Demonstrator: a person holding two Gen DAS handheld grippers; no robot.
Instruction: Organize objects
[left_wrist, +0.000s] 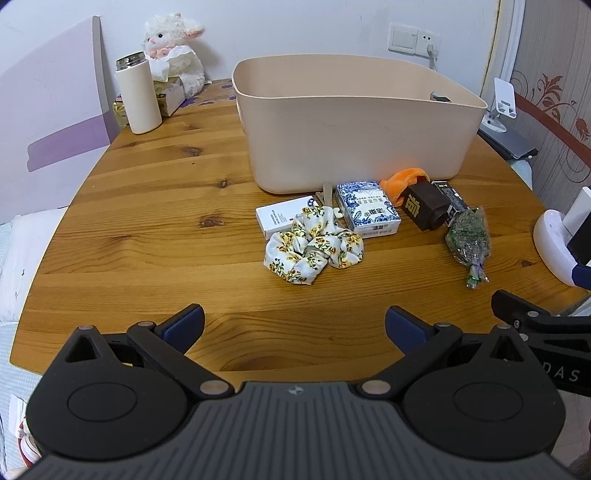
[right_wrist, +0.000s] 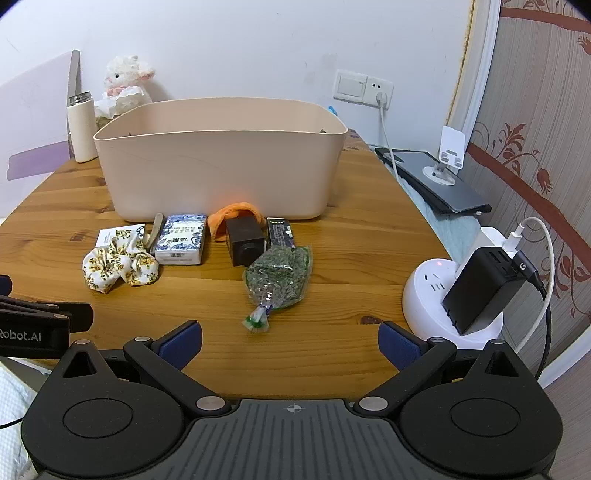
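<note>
Left gripper (left_wrist: 294, 325) hangs w/ jaws spread wide, holding nothing, over the near edge of the wooden table (left_wrist: 147, 206). Right gripper (right_wrist: 290, 341) likewise released, empty.

Straight ahead of left: floral scrunchie (left_wrist: 314, 249) lying partly on a white box (left_wrist: 280, 216), blue-white box (left_wrist: 367, 210) just beside it. Ahead-right: dark cube (left_wrist: 421, 206), orange cloth (left_wrist: 402, 181) behind it, touching. Dried herb bag (right_wrist: 279, 278) sits closest to right gripper, dead ahead. Beige bin (right_wrist: 221, 158) stands beyond the whole row. White power hub (right_wrist: 428, 295) to right gripper's right.
</note>
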